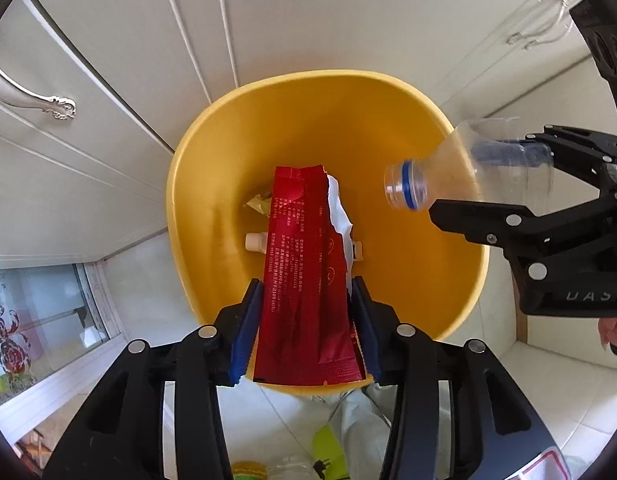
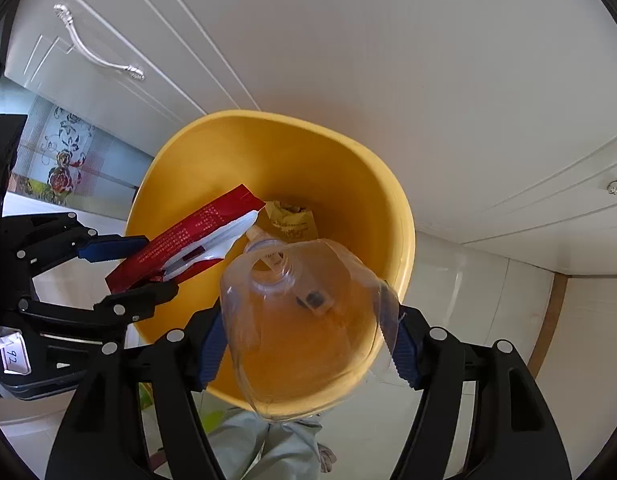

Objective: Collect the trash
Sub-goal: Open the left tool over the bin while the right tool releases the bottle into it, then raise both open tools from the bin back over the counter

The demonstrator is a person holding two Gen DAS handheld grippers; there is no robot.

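Over the open mouth of the yellow bin [image 1: 236,128], your left tool [image 1: 306,312] has the red wrapper [image 1: 304,264] between its blue pads, though you cannot tell if they press on it; your right tool [image 2: 308,344] is clamped on the clear plastic bottle [image 2: 304,320], neck down. Deep in the bin, the wrapper and bottle hide most of the trash: only a yellow packet [image 2: 290,220] and a white cap [image 1: 255,242] peek out.

A tag [image 2: 13,354] on the left gripper [image 2: 142,268] reads "92".
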